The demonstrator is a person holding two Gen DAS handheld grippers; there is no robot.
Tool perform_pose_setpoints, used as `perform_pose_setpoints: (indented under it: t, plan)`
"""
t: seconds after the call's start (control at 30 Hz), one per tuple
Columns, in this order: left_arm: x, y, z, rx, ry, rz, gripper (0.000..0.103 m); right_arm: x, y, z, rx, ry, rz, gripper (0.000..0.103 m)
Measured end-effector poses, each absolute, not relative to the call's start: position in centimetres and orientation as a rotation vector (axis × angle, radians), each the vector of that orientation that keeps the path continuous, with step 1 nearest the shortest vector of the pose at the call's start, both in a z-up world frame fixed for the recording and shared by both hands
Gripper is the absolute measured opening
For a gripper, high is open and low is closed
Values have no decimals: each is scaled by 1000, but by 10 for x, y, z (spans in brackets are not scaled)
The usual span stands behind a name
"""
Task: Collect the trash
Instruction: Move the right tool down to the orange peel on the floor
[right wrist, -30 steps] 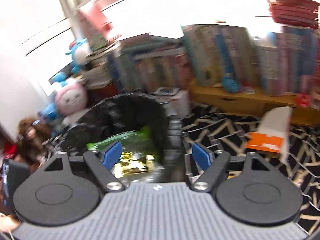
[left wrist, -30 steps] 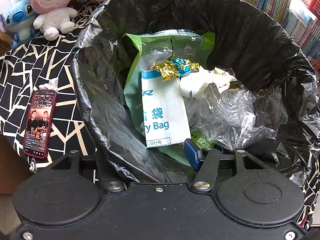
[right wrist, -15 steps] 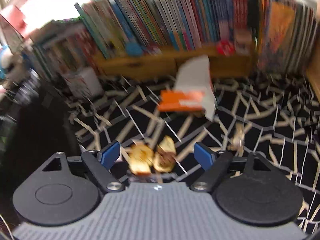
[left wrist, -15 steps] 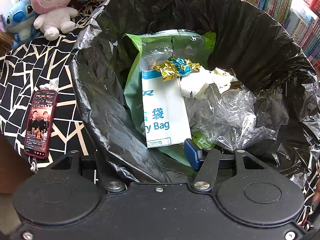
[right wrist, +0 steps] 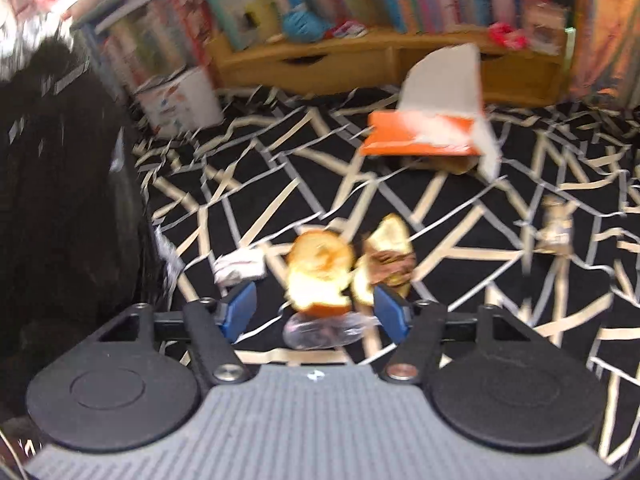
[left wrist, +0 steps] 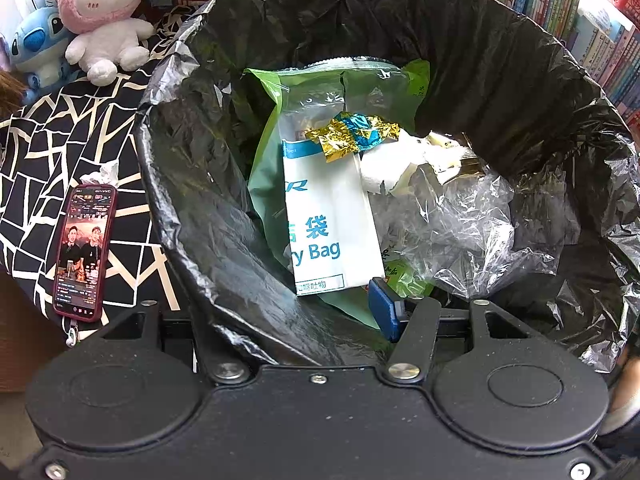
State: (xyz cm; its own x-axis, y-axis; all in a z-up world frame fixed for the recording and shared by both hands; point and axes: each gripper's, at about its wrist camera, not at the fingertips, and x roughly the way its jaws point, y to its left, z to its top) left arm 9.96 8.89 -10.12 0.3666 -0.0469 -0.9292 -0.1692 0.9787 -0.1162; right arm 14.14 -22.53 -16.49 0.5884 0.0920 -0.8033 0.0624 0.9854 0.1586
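Observation:
In the left wrist view my left gripper is shut on the near rim of a black trash bag and holds it open. Only one of its blue pads shows; the other is behind the bag wall. Inside lie a white paper bag, a green pouch, a gold and blue foil wrapper and clear plastic. In the blurred right wrist view my right gripper hangs low over yellow-orange peel scraps on the patterned cloth. Its jaws are closing, with the scraps between them and untouched.
Near the scraps lie a crumpled tissue, a clear plastic piece, a small wrapper and a torn orange and white packet. A phone and plush toys sit left of the bag. Bookshelves line the back.
My right gripper has swung away from above the bag and come down towards the peel scraps, and its jaws have narrowed. The left gripper and the bag have not moved.

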Motion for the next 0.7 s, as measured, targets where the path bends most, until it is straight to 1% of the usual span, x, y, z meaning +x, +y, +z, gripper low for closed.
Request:
perform_pose_setpoints:
  t: [0.2,0.33,0.43,0.63,0.67,0.7]
  plan:
    - [99,88,-101,-197,1194,76,56,160,-221,-186,217,988,-9,71]
    - [99,89,-101,-195,1194,75,56,172,-220,-194,213,1013,-5,71]
    - [100,88,-101,-190,1197,72,56,178,-222,-204,223,1049,-21,69]
    - [100,88,-101,-186,1198,70,56,179,-219,-207,218,1041,-27,69]
    - [100,88,-101,-185,1198,69,56,180,-219,-207,217,1041,-29,67]
    - [100,88,-101,-184,1199,69,56,180,-219,-207,216,1041,-31,61]
